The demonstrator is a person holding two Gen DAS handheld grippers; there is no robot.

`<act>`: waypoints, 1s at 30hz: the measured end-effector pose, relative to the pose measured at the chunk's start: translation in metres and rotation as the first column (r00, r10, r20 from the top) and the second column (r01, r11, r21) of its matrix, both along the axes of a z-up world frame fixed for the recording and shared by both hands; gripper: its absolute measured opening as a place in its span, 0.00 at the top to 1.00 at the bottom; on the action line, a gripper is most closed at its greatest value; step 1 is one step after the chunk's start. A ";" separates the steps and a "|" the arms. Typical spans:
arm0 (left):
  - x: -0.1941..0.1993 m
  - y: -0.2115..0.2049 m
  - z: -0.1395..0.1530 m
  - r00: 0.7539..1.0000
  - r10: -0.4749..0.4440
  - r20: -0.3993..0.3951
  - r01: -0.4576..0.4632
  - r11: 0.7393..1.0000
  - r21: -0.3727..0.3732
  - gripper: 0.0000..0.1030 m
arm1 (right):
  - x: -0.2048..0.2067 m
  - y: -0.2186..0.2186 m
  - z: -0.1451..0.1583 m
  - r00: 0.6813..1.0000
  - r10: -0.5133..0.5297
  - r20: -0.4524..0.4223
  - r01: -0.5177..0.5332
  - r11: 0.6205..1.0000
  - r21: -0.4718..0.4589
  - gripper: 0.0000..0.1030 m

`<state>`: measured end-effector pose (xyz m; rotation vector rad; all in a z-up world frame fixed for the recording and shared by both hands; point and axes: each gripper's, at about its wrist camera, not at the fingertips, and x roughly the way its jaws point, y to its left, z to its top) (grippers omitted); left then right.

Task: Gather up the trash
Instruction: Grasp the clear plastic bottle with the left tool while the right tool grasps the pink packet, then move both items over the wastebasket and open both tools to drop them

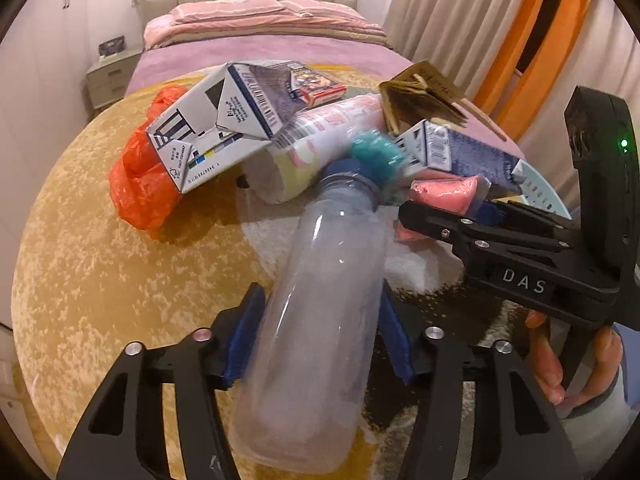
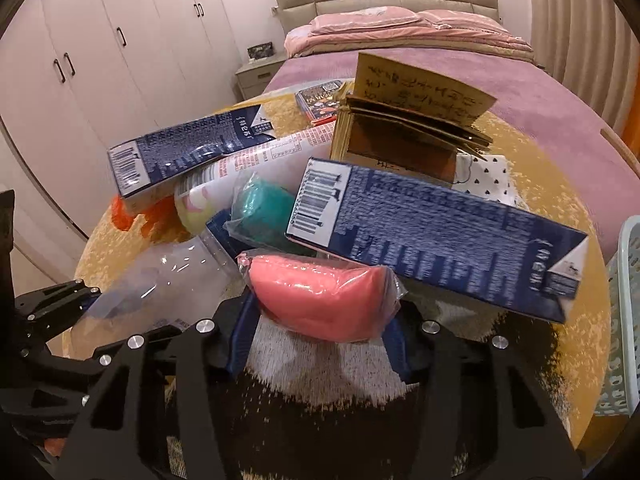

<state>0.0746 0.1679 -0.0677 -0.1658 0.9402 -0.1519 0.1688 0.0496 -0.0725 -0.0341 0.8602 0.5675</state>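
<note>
My left gripper [image 1: 320, 344] is shut on a clear plastic bottle [image 1: 316, 328] with a blue cap, held over the rug; the bottle also shows in the right wrist view [image 2: 168, 284]. My right gripper [image 2: 320, 336] is shut on a pink wrapped packet [image 2: 320, 300], seen too in the left wrist view [image 1: 444, 194]. Behind them lies a trash pile: two blue-and-white cartons [image 2: 440, 236] [image 1: 216, 120], a teal wrapped lump [image 2: 264, 208], a white printed tube [image 2: 256, 160], an orange plastic bag [image 1: 140, 184], and a brown folded cardboard piece [image 2: 408, 120].
A yellow-and-white rug [image 1: 100, 280] covers the floor. A bed with a purple cover [image 2: 520, 92] stands behind the pile. A pale blue perforated basket [image 2: 624, 320] is at the right edge. White wardrobes [image 2: 100, 60] and a nightstand [image 2: 256, 74] are at the left.
</note>
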 end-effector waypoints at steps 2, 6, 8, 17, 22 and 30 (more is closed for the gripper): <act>-0.007 -0.001 0.000 1.000 0.010 0.009 -0.010 1.000 -0.015 0.53 | -0.006 -0.006 0.003 1.000 0.004 0.000 -0.004 1.000 0.012 0.51; -0.019 -0.002 0.006 0.999 0.024 0.026 -0.022 0.998 -0.061 0.55 | -0.019 -0.019 0.013 1.000 0.015 0.010 -0.015 0.999 0.039 0.51; -0.023 -0.002 0.010 0.999 0.025 0.036 -0.022 0.996 -0.084 0.56 | -0.025 -0.023 0.020 1.000 0.020 0.023 -0.021 0.999 0.048 0.51; -0.051 -0.026 0.042 0.993 -0.004 0.121 0.021 0.990 -0.138 0.56 | -0.050 -0.054 0.055 0.994 -0.011 0.112 0.000 0.995 0.097 0.51; -0.055 -0.050 0.066 0.980 -0.054 0.191 0.082 0.986 -0.143 0.56 | -0.050 -0.086 0.066 0.989 -0.073 0.129 0.057 0.990 0.127 0.51; -0.020 -0.108 0.085 0.955 -0.162 0.250 0.198 0.972 -0.127 0.56 | -0.036 -0.153 0.069 0.965 -0.227 0.128 0.206 0.965 0.162 0.51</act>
